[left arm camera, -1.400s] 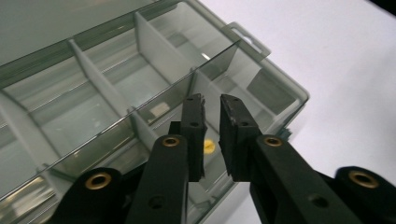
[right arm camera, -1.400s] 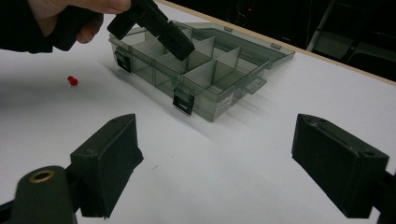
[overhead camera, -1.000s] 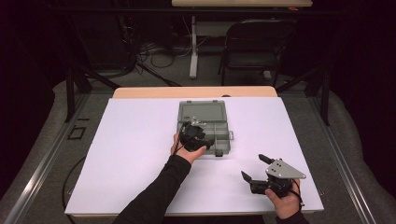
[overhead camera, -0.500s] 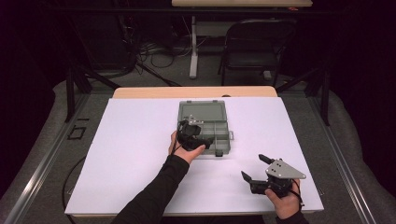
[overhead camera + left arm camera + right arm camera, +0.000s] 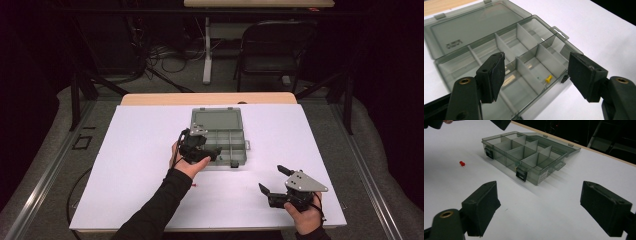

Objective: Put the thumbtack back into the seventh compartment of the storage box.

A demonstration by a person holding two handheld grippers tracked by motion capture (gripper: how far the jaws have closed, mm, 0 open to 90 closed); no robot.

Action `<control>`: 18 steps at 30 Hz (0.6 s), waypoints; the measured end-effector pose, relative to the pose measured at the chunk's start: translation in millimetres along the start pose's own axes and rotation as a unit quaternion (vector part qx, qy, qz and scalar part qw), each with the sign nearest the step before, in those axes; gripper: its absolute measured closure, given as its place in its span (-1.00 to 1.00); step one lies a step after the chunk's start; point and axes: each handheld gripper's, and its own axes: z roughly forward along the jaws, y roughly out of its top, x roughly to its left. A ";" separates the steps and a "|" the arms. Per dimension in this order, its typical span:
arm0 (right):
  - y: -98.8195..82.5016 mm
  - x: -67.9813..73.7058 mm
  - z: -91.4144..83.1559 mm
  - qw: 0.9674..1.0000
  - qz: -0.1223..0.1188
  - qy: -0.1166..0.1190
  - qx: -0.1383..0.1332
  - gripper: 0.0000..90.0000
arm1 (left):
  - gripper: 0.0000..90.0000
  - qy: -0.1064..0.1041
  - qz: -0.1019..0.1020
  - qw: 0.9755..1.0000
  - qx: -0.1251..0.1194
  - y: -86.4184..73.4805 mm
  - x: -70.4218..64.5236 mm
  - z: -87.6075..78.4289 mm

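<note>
A smoky clear compartment box (image 5: pixel 227 142) lies open on the white table, its lid (image 5: pixel 216 119) folded flat behind it. My left gripper (image 5: pixel 212 151) hovers over the box's front left corner. Its jaws have just been opening, and they stand open (image 5: pixel 537 65) with nothing between the pads. Below them a yellow pushpin (image 5: pixel 548 79) lies in a front compartment. A red pushpin (image 5: pixel 194 185) (image 5: pixel 462 163) lies on the table in front of the box. My right gripper (image 5: pixel 270 178) rests near the front right of the table, open (image 5: pixel 540 192) and empty, pointed at the box (image 5: pixel 529 152).
The white sheet (image 5: pixel 125 165) covers the table, with a strip of wood (image 5: pixel 150 98) at its far edge. Two black latches (image 5: pixel 521 175) hang on the box's front wall. A chair (image 5: pixel 272 47) and cables stand on the dark floor beyond.
My left gripper has drawn back a little from over the box, toward its front left corner, and risen. The right gripper has kept still.
</note>
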 end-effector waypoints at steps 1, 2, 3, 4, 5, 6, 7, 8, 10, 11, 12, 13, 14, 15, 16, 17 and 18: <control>0.0 0.0 0.1 1.000 0.000 0.000 0.000 -0.68 | -0.32 -0.001 -0.002 1.000 -0.001 -1.0 0.6 -2.0; -0.1 0.1 0.3 1.000 0.000 0.000 0.000 -0.68 | -0.32 0.000 -0.001 1.000 -0.002 -2.8 1.5 -5.1; -0.1 0.2 0.5 1.000 0.000 0.000 0.000 -0.68 | -0.32 0.002 0.001 1.000 -0.003 -4.0 1.8 -6.7; -0.1 0.3 0.5 1.000 -0.001 0.000 0.000 -0.68 | -0.32 0.001 0.002 1.000 -0.001 -6.0 2.3 -10.0; 0.1 0.5 0.4 1.000 -0.001 0.000 0.000 -0.68 | -0.32 0.002 0.001 1.000 -0.002 -7.3 2.6 -11.7; 0.1 0.6 0.2 1.000 -0.001 0.000 0.000 -0.68 | -0.32 0.002 0.001 1.000 -0.002 -9.1 3.4 -13.7; 0.1 0.6 0.3 1.000 0.000 0.000 -0.001 -0.68 | -0.32 0.002 0.000 1.000 -0.001 -10.8 4.3 -16.3; 0.0 0.3 0.5 1.000 -0.001 0.000 0.000 -0.68 | -0.32 0.003 0.001 1.000 -0.003 -13.4 5.3 -18.6; -0.1 0.3 0.5 1.000 0.001 0.000 0.000 -0.68 | -0.32 0.002 0.000 1.000 -0.001 -18.1 7.2 -23.0; -0.1 0.1 0.3 1.000 0.001 0.000 0.000 -0.68 | -0.32 0.004 -0.004 1.000 -0.002 -20.7 7.7 -24.5; 0.0 0.1 0.1 1.000 0.001 0.000 0.000 -0.68 | -0.32 0.004 -0.004 1.000 -0.001 -22.6 8.6 -26.1; 0.0 0.1 0.1 1.000 0.001 0.000 0.000 -0.68 | -0.32 0.001 -0.005 1.000 0.000 -25.0 9.6 -28.5; 0.0 0.1 0.2 1.000 0.001 0.000 0.000 -0.68 | -0.32 0.001 -0.009 1.000 -0.001 -28.4 10.1 -31.8; 0.0 0.2 0.2 1.000 0.001 0.000 0.000 -0.68 | -0.32 0.001 -0.009 1.000 -0.002 -30.7 10.5 -33.6; 0.0 0.4 0.2 1.000 0.001 0.000 0.000 -0.68 | -0.32 0.000 -0.011 1.000 -0.004 -34.1 10.8 -36.0; 0.0 0.4 0.2 1.000 0.000 0.000 0.000 -0.68 | -0.31 -0.002 -0.008 1.000 0.002 -38.5 12.0 -39.7; 0.0 0.3 0.3 1.000 0.001 0.000 0.000 -0.68 | -0.30 -0.003 -0.012 1.000 0.003 -42.7 12.2 -41.5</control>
